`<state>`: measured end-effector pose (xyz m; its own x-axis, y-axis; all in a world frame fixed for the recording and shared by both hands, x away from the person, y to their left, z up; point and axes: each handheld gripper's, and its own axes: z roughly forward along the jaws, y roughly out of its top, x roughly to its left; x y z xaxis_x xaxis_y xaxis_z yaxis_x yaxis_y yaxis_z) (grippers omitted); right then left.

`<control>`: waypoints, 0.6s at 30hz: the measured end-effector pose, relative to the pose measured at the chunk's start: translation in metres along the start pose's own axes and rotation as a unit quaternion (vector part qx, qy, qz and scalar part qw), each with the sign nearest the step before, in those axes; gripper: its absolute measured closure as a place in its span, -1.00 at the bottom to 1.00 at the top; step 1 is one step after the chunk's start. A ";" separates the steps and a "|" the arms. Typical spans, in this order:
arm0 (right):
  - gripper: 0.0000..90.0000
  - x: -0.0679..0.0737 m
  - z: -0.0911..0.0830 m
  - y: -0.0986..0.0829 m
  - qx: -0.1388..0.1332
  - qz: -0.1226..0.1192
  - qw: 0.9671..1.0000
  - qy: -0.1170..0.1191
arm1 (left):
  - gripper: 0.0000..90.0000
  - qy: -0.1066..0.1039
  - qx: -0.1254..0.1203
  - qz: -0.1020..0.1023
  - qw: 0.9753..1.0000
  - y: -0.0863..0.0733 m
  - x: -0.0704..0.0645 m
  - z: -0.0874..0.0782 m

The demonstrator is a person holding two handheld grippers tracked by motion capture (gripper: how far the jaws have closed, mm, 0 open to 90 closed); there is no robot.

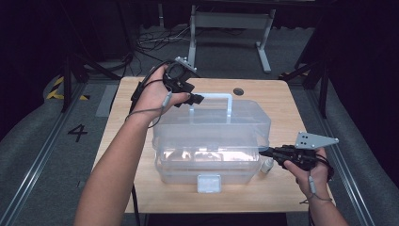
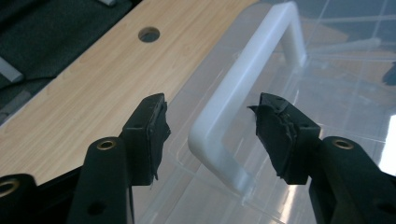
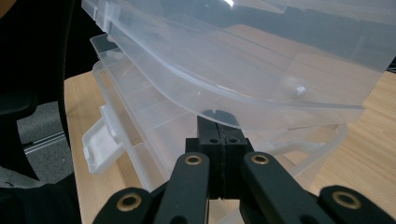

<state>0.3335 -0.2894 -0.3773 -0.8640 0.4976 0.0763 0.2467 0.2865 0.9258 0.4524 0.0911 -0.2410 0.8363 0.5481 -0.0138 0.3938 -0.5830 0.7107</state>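
Observation:
A clear plastic storage box (image 1: 211, 162) stands in the middle of the wooden table (image 1: 127, 113). Its clear lid (image 1: 216, 120) carries a white handle (image 1: 211, 96). My left gripper (image 1: 195, 99) is open at the handle's left end. In the left gripper view the handle (image 2: 247, 79) runs between the open jaws of the left gripper (image 2: 210, 126), touching neither pad. My right gripper (image 1: 263, 151) is shut, its tips at the box's right side. In the right gripper view the right gripper (image 3: 218, 128) has its tips just under the rim of the lid (image 3: 261, 60), which sits tilted above the base (image 3: 140, 121).
A small white bottle (image 1: 267, 165) stands on the table beside the box's right front corner, close to my right gripper. The box's front latch (image 1: 208, 182) hangs loose, seen also as the latch (image 3: 100, 149). A cable hole (image 1: 238, 91) lies behind the box.

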 end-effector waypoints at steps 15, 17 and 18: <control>1.00 -0.004 0.004 0.009 -0.014 -0.002 1.000 -0.006 | -0.01 0.049 -0.059 -0.005 0.997 -0.035 -0.014 -0.058; 1.00 -0.005 0.004 0.010 -0.015 -0.003 1.000 -0.006 | 0.00 0.052 -0.066 -0.009 0.996 -0.040 -0.015 -0.064; 1.00 -0.005 0.005 0.011 -0.016 -0.002 1.000 -0.006 | 0.01 0.054 -0.067 -0.009 0.996 -0.043 -0.016 -0.067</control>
<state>0.3427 -0.2848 -0.3694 -0.8594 0.5069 0.0670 0.2276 0.2619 0.9379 0.3965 0.1474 -0.2241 0.7807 0.6234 0.0430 0.3480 -0.4908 0.7988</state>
